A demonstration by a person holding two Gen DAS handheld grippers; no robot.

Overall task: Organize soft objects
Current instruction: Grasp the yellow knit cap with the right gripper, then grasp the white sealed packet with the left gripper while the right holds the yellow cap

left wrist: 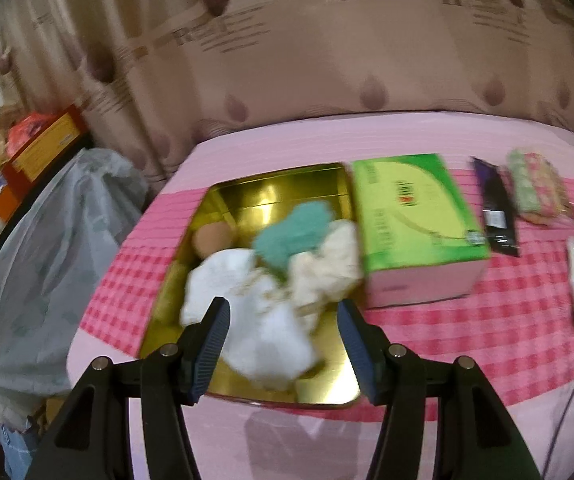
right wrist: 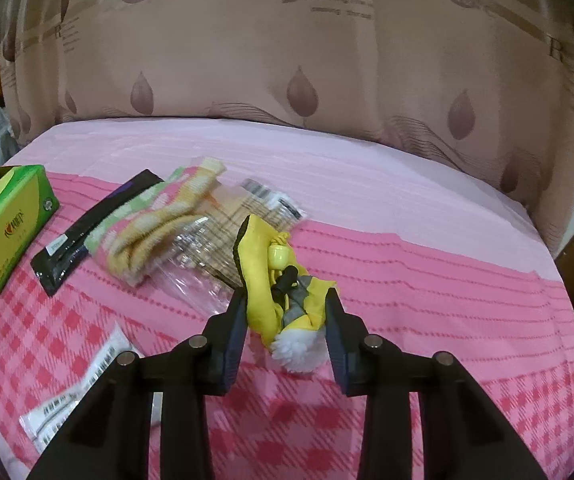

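Observation:
A gold tin tray (left wrist: 327,384) on the pink checked cloth holds a white soft cloth (left wrist: 263,320), a cream one (left wrist: 327,272), a teal fuzzy one (left wrist: 291,232) and a tan round piece (left wrist: 211,238). My left gripper (left wrist: 283,312) is open just above the white cloth, one finger on each side of it. My right gripper (right wrist: 285,300) has its fingers on both sides of a yellow soft toy (right wrist: 271,276) with a white pompom; the toy fills the gap. Striped fuzzy socks (right wrist: 159,220) lie left of it.
A green tissue box (left wrist: 411,216) stands right of the tray, also in the right wrist view (right wrist: 7,220). A black packet (right wrist: 87,232), clear plastic packaging (right wrist: 207,252) and a labelled bag (right wrist: 75,392) lie on the cloth. A curtain hangs behind. A plastic-covered heap (left wrist: 47,260) sits at left.

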